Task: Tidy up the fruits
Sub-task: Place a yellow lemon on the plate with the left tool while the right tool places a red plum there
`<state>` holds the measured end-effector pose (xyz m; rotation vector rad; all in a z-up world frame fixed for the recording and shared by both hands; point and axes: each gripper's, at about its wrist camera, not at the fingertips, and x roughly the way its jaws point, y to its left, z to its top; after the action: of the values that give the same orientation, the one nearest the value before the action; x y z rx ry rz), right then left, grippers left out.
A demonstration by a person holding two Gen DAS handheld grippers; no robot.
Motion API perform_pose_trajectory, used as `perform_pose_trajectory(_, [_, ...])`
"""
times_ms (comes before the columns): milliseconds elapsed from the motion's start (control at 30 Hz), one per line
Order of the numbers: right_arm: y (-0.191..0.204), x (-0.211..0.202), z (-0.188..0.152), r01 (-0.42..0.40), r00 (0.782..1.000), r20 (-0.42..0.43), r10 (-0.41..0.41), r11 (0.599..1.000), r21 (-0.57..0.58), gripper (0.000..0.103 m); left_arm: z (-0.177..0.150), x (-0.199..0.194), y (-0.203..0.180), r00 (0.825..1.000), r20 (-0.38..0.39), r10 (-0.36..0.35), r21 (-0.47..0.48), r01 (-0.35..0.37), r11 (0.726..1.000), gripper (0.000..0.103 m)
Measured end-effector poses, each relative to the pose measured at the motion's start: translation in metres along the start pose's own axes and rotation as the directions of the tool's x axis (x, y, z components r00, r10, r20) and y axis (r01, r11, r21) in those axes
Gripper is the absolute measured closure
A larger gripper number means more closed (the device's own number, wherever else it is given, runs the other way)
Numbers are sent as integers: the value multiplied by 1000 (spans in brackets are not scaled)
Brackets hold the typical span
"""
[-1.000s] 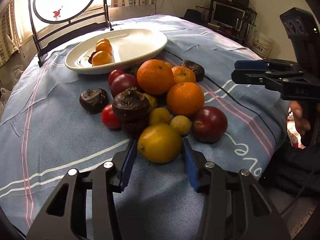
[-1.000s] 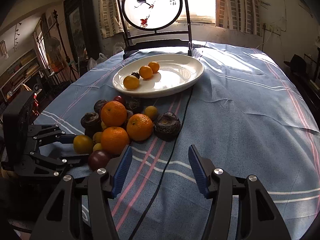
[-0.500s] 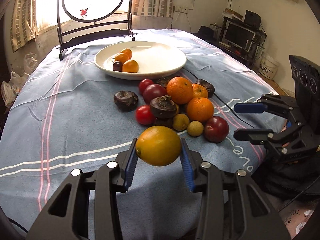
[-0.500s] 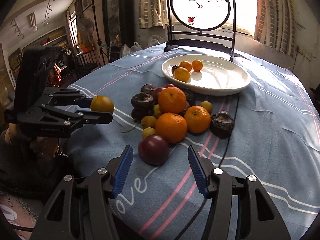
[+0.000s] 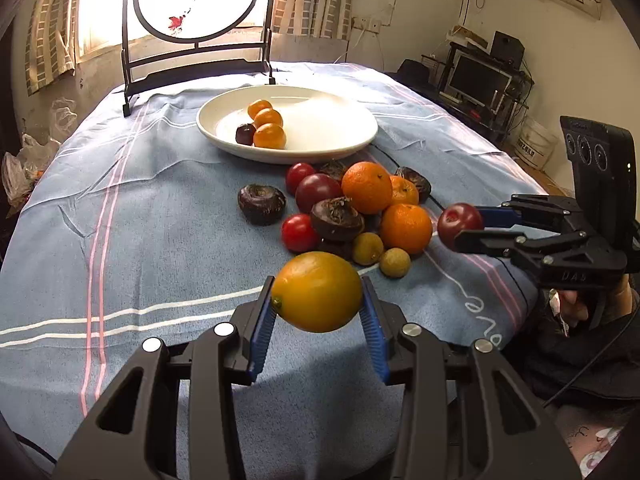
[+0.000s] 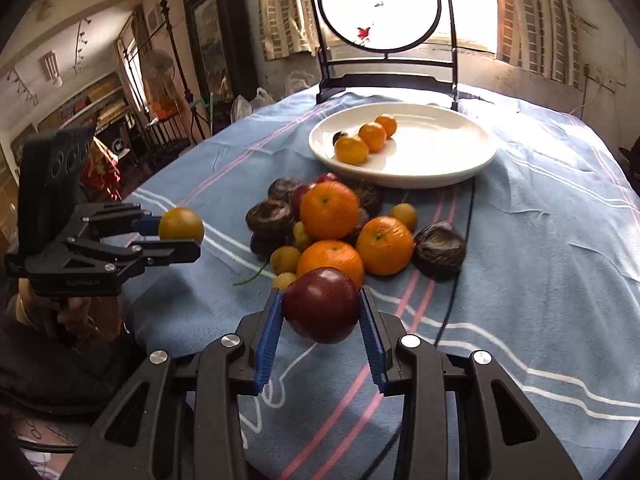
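Observation:
My left gripper (image 5: 317, 300) is shut on a yellow-orange lemon (image 5: 317, 291) and holds it above the blue cloth, short of the fruit pile (image 5: 352, 208). My right gripper (image 6: 322, 312) is shut on a dark red plum (image 6: 322, 304), lifted off the cloth at the pile's near edge. Each gripper shows in the other view: the right one with the plum (image 5: 459, 221), the left one with the lemon (image 6: 181, 225). The pile holds oranges, tomatoes, dark round fruits and small yellow fruits. A white plate (image 5: 332, 128) behind it holds three small oranges and one dark fruit.
A dark wooden stand with a round painted screen (image 5: 198, 0) rises at the table's far edge. A black cable (image 6: 460, 280) runs across the cloth beside the pile. The table edge drops off near both hands. Shelves and a monitor (image 5: 476, 76) stand at the right wall.
My left gripper has lifted the lemon off the cloth and drawn back. My right gripper has swung round to the pile, shut on the dark red plum and raised it.

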<state>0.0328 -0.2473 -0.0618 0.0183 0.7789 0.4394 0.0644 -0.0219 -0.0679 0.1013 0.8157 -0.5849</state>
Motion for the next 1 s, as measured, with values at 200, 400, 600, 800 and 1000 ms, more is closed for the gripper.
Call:
perform_pose_trajectory(200, [-48,-20,39,31,993,108,-42,995,96,65,49,14,2,999,18,-31,7,31,999,64])
perform_pose_trajectory(400, [-86,14,92,26,991,125,-44,990,142,65,114,72,-5,997,-22,-70,22,70,997,63])
perform_pose_trajectory(600, [-109,74,124,48,997,45,-57,984,169,63,146,141,-3,988,-142,-57,8,59,998,63])
perform_pose_trajectory(800, [-111,70,130,54,993,89,-72,981,188,46,152,132,18,995,-96,-31,-58,25,998,43])
perform_pose_trajectory(1000, [-94,36,99,58,991,114,-77,984,166,46,122,64,17,1000,2,-16,-20,16,1000,32])
